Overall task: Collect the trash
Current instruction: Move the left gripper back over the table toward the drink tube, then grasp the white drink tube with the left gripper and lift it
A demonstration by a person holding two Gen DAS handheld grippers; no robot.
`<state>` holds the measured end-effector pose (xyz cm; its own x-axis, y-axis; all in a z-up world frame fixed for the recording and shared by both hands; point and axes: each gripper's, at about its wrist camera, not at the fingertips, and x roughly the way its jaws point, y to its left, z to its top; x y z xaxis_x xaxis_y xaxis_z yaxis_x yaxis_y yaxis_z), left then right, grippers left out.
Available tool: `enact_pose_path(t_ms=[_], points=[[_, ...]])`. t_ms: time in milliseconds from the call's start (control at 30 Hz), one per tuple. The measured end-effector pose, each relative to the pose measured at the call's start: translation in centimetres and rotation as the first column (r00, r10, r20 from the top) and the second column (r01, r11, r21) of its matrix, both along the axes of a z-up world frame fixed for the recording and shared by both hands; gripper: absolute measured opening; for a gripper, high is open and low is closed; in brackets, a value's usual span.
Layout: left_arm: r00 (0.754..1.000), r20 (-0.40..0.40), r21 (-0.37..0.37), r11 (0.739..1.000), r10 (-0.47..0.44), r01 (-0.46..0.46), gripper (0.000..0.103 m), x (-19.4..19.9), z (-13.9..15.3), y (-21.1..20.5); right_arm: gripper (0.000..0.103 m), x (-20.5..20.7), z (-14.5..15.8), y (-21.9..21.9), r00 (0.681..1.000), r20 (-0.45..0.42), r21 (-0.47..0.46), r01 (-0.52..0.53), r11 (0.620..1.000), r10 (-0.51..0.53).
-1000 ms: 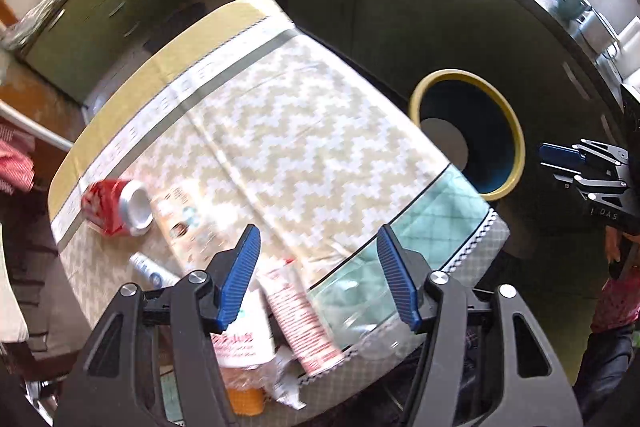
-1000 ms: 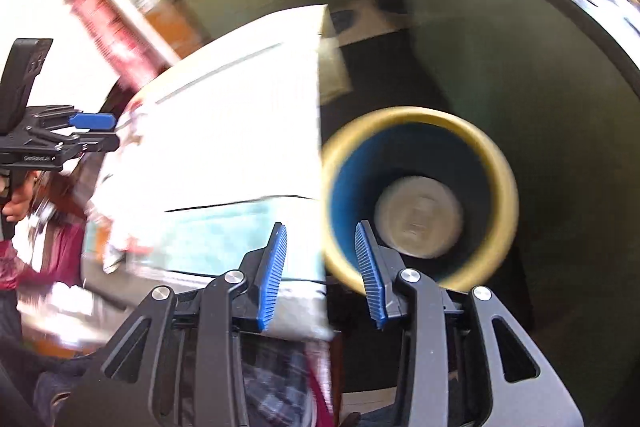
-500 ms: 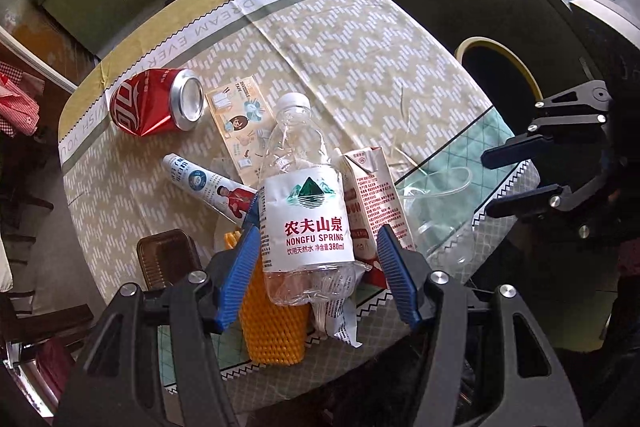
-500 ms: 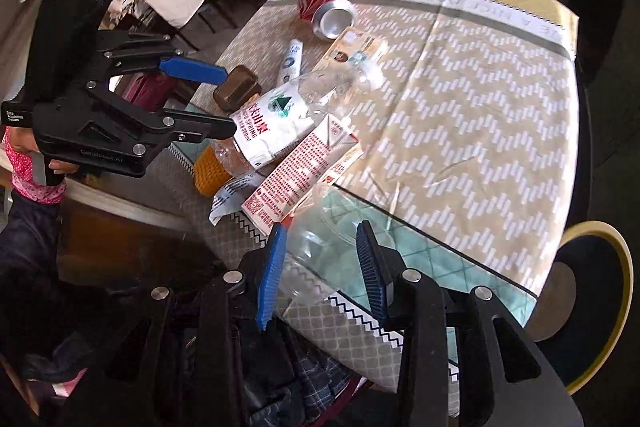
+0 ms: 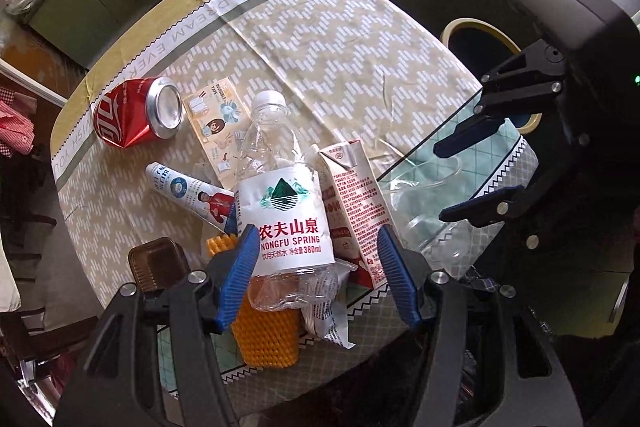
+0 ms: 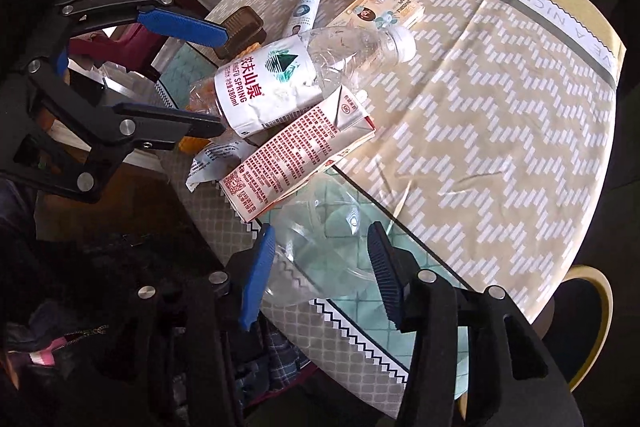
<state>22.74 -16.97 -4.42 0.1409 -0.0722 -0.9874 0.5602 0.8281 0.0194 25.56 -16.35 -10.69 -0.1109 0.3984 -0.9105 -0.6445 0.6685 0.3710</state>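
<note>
L gripper (image 5: 316, 269) open, straddling water bottle (image 5: 280, 195) at table's 6 o'clock edge | R gripper (image 6: 320, 269) open round clear plastic cup (image 6: 320, 247) at 5 | risk: bottle sits atop orange mesh (image 5: 266, 337) + wrapper (image 5: 326, 315), squeeze may roll it off; cup may crumple, slip | bin (image 6: 576, 327) at floor, 4 o'clock

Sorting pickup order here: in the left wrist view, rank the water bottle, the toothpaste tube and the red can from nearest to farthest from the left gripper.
1. Water bottle: its lower end sits between the open fingers of the left gripper.
2. Toothpaste tube: left of the bottle, mid-table.
3. Red can: farther back on the left, on its side by the cloth's lettered border.
</note>
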Motion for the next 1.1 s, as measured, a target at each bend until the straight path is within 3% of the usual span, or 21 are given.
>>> enact_pose_path(t_ms=[33, 67, 133, 300, 467, 533, 700, 800, 900, 1033, 1100], points=[[1.0, 0.003, -0.001, 1.0, -0.005, 0.005, 0.058, 0.0, 0.2, -0.2, 0.039, -0.1, -0.1, 0.1, 1.0, -0.005, 0.0, -0.004, 1.0, 0.004], [1.0, 0.008, -0.004, 1.0, -0.008, 0.008, 0.058, -0.1, 0.4, -0.3, 0.022, -0.3, -0.3, 0.1, 1.0, -0.01, -0.003, -0.007, 1.0, 0.007], [1.0, 0.019, -0.009, 1.0, -0.012, 0.012, 0.058, -0.1, 1.0, -0.3, 0.006, -0.7, -0.4, -0.1, 1.0, -0.01, -0.002, 0.001, 1.0, -0.001], [0.999, 0.049, -0.015, 1.0, 0.025, -0.024, 0.061, 0.6, 2.2, 1.5, 0.006, -1.8, 0.5, -1.9, 0.997, 0.028, 0.018, 0.076, 0.997, -0.076], [0.984, 0.031, -0.021, 0.984, 0.175, -0.175, 0.062, 3.6, 1.4, 5.5, 0.006, -2.1, 2.2, -5.1, 0.979, 0.072, 0.031, 0.19, 0.981, -0.192], [0.962, 0.001, -0.017, 0.962, 0.274, -0.273, 0.062, 5.4, 0.1, 7.2, 0.006, -2.1, 2.8, -5.9, 0.971, 0.086, 0.026, 0.222, 0.975, -0.223], [0.865, -0.063, 0.031, 0.867, 0.498, -0.497, 0.062, 9.5, -4.3, 10.8, 0.006, -2.3, 3.7, -6.5, 0.959, 0.111, 0.014, 0.26, 0.965, -0.26], [0.808, -0.107, 0.058, 0.815, 0.58, -0.577, 0.061, 10.7, -6.8, 12.0, 0.006, -2.7, 4.1, -7.1, 0.953, 0.122, 0.026, 0.277, 0.961, -0.278], [0.768, -0.156, 0.051, 0.781, 0.621, -0.622, 0.059, 11.4, -8.7, 12.7, 0.006, -3.3, 4.8, -8.3, 0.943, 0.142, 0.039, 0.3, 0.953, -0.302], [0.739, -0.219, -0.002, 0.757, 0.637, -0.653, 0.05, 12.3, -9.9, 12.7, 0.006, -4.0, 5.5, -10.4, 0.92, 0.166, 0.057, 0.352, 0.934, -0.356], [0.735, -0.234, -0.013, 0.754, 0.636, -0.657, 0.037, 12.6, -10.3, 12.6, 0.006, -4.3, 5.8, -11.9, 0.901, 0.175, 0.07, 0.391, 0.918, -0.397]])
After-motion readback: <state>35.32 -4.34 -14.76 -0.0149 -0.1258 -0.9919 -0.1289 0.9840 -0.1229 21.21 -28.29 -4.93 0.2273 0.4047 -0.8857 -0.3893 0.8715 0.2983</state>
